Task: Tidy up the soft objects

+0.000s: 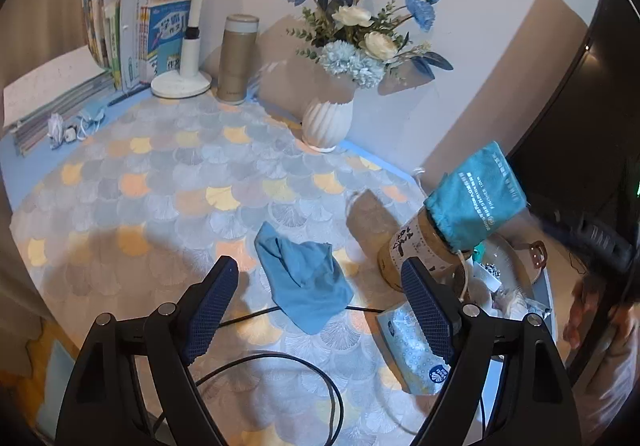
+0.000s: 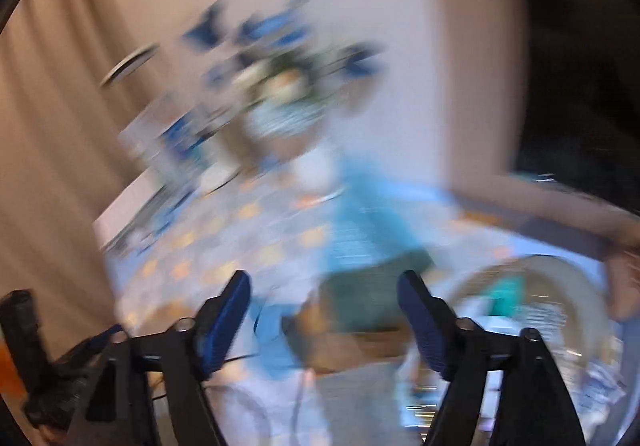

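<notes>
A crumpled blue cloth lies on the scale-patterned table mat. My left gripper hovers over it, open, and the cloth shows in the gap between the pads, untouched. To the right, a teal drawstring pouch sits draped over the top of a tan jar. A tissue pack lies beside the left gripper's right finger. The right wrist view is heavily blurred. My right gripper is open with nothing between its pads, above the teal pouch.
A shallow round basket with small items stands at the right table edge, with a person's hand beside it. A white vase of flowers, a thermos, a lamp base and books line the back. A black cable loops near the front.
</notes>
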